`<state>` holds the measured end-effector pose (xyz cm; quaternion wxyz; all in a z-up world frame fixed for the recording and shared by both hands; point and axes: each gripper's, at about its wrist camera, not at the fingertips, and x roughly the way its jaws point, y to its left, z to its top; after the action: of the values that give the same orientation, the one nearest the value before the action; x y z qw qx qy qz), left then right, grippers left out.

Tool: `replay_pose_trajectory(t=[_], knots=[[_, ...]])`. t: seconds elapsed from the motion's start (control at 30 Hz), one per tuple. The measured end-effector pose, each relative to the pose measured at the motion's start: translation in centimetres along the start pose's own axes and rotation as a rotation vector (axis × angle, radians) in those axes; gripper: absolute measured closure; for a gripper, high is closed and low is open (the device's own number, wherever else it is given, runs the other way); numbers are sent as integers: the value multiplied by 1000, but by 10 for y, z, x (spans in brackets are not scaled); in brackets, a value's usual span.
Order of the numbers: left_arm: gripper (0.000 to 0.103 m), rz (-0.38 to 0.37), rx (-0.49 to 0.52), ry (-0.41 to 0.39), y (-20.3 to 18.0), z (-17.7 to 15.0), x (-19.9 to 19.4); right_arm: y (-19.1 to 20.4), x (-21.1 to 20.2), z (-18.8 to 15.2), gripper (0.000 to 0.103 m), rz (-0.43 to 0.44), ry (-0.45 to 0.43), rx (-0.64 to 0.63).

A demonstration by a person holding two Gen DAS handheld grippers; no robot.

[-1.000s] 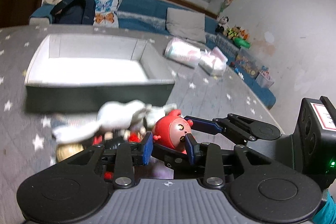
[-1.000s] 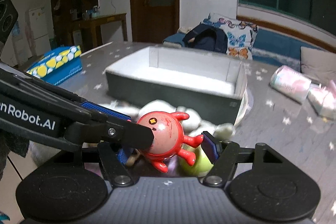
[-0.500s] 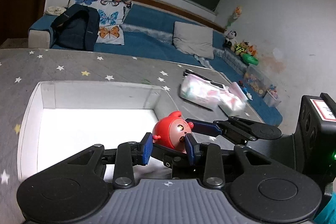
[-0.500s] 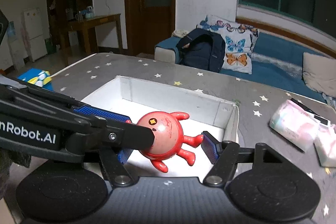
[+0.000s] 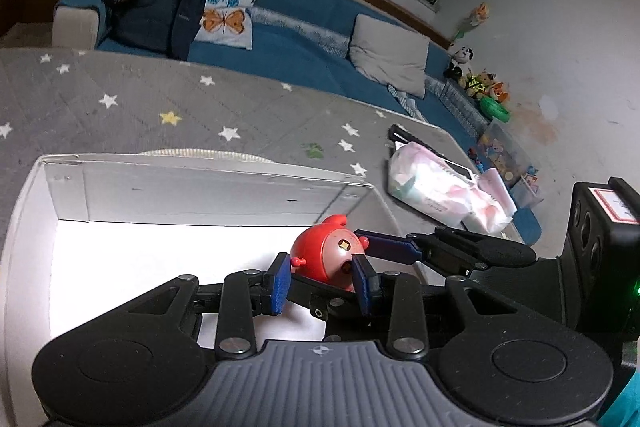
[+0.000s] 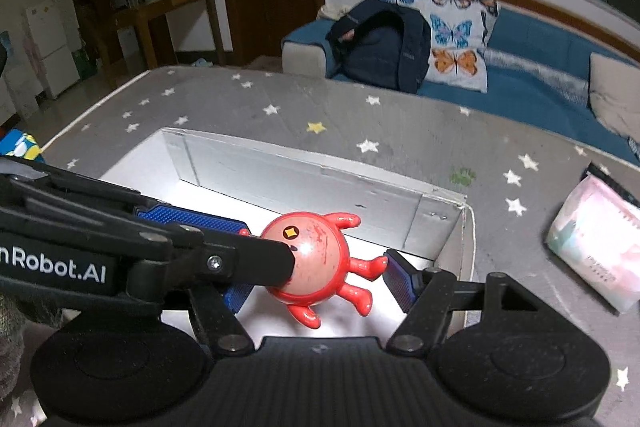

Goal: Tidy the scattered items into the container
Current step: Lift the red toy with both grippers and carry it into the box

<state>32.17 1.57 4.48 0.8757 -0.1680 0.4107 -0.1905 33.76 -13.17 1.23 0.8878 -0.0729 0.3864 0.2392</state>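
Clamping a round red toy figure (image 5: 328,255) in the left gripper (image 5: 320,279), blue pads pressed against either side of its body, over the bright inside of the white box (image 5: 200,163) on the star-patterned grey worktop (image 5: 120,107). Flanking the same toy with the right gripper (image 6: 318,287), jaws spread wide, one pad just beside a leg. Sharing the worktop with a pink-and-white tissue pack (image 5: 432,183), well apart beyond the box's right wall.
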Motion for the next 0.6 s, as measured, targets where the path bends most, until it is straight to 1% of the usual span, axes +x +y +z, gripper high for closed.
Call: replay_pose_trajectory(t=[0.17, 0.27, 0.6], knots=[[68, -7, -26, 21, 12, 3, 15, -5, 22, 5, 34, -3, 54, 8], [68, -25, -55, 32, 19, 4, 21, -5, 29, 7, 34, -16, 85, 3], [68, -50, -89, 45, 28, 1, 28, 7, 43, 11, 34, -80, 147, -71]])
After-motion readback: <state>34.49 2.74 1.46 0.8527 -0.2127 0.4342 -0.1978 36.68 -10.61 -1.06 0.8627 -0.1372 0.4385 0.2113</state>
